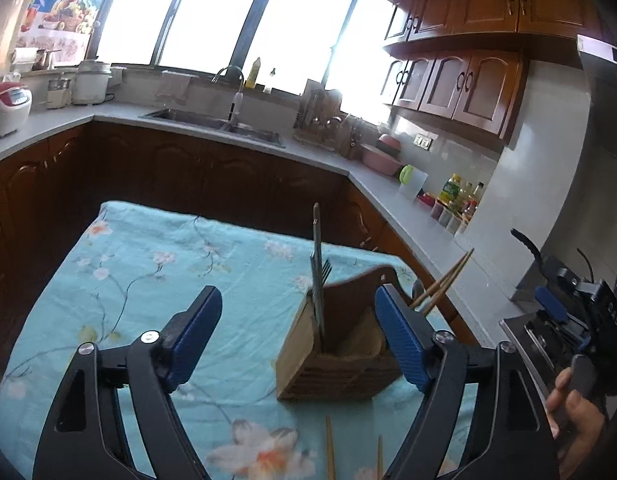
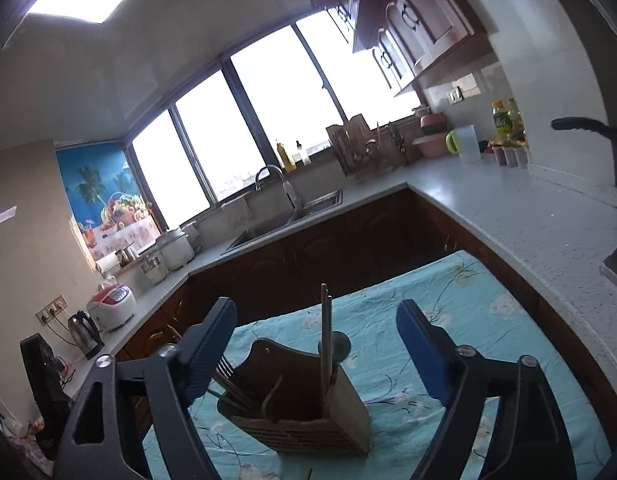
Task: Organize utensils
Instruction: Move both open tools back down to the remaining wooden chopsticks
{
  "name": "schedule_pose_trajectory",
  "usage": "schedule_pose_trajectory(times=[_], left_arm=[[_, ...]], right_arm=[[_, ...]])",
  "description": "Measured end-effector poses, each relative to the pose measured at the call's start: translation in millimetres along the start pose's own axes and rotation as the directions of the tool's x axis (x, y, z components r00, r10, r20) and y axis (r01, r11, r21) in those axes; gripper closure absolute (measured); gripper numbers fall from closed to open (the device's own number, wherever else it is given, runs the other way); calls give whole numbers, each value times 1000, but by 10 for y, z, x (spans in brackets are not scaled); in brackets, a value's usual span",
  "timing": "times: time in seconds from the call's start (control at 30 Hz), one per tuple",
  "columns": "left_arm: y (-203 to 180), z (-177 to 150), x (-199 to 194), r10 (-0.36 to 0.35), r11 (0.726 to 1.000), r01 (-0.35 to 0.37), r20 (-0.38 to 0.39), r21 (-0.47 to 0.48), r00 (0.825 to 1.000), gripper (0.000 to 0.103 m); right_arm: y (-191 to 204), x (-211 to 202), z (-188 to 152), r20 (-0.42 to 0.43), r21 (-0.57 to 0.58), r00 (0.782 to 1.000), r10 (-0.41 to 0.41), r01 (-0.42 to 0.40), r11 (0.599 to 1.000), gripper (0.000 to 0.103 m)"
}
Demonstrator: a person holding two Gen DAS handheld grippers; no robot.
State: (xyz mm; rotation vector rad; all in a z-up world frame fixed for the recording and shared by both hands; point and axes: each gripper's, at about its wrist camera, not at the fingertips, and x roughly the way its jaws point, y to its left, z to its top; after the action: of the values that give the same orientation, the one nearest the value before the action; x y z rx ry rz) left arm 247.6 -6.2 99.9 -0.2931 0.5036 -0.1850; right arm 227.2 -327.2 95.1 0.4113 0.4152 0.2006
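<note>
Left wrist view
Left gripper [image 1: 296, 300]: jaws spread wide, blue pads holding nothing, raised above the table.
Utensil caddy [image 1: 308, 356]: wooden, divided into compartments, standing on the floral tablecloth [image 1: 148, 264] between the spread fingers and partly covered by the right-hand one.
Fork [image 1: 326, 270]: upright in the caddy's near-left compartment, tines up, beside a taller dark-handled utensil [image 1: 316, 240] whose type cannot be told.
Chopsticks in caddy [image 1: 448, 280]: leaning out to the right from the far side of the caddy.
Loose chopsticks [image 1: 329, 452]: two tips lying on the cloth at the lower edge, apart from the caddy.
Right gripper [image 1: 556, 308]: at the right edge over the countertop [image 1: 408, 208], held by a hand [image 1: 572, 400]; jaw state cannot be told here.

Right wrist view
Right gripper [image 2: 320, 312]: jaws wide apart, nothing between the pads, above the table.
Utensil caddy [image 2: 304, 416]: on the tablecloth [image 2: 468, 320], between the fingers.
Contents: chopsticks [image 2: 326, 320] upright in the right compartment with a round-headed utensil [image 2: 340, 346] beside them; fork [image 2: 225, 364] at the left, next to the left finger.
Sink [image 2: 284, 216]: set in the counter under the window, well apart from the table.
</note>
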Motion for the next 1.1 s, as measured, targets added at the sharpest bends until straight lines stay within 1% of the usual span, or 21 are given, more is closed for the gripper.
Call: schedule_pose_trajectory(times=[0.1,0.23,0.43,0.5,0.67,0.77,0.93,0.97,1.03,1.07,1.1], left_arm=[[48,-124,-125,1,1000,-1,-10,-6,1000,20],[74,-331,-239,15,1000,-14,-35,5,999,19],[145,-720,-307,27,1000,-26,-112,13,993,19],[168,-853,-315,31,999,-29,-136,14,990,19],[231,-1157,-315,45,999,-42,-201,16,979,19],[274,-1292,-325,51,999,-51,-226,9,973,19],[336,-1412,-331,64,998,-65,-253,6,965,19],[348,-1427,-325,69,998,-70,-259,7,963,19],[367,-1440,-325,74,997,-75,-263,7,962,19],[372,-1437,-321,75,997,-77,-266,5,961,19],[383,-1442,-312,78,997,-80,-269,4,960,19]], right_arm=[[-26,-152,-99,-6,-8,1000,-16,16,1000,15],[-117,-342,-315,-37,3,998,-48,48,999,15],[-215,-535,-647,-94,-7,990,-106,105,994,15],[-238,-572,-759,-114,-9,987,-111,111,994,15],[-218,-569,-1093,-192,-31,974,-118,114,993,15],[-186,-518,-1240,-224,-48,967,-123,115,992,15],[-136,-391,-1453,-280,-70,953,-119,104,992,15],[-129,-354,-1475,-291,-74,949,-122,105,992,16],[-112,-281,-1547,-318,-77,940,-122,103,992,21],[-106,-230,-1576,-334,-79,934,-126,106,991,27],[-93,-178,-1603,-351,-84,927,-131,109,991,30]])
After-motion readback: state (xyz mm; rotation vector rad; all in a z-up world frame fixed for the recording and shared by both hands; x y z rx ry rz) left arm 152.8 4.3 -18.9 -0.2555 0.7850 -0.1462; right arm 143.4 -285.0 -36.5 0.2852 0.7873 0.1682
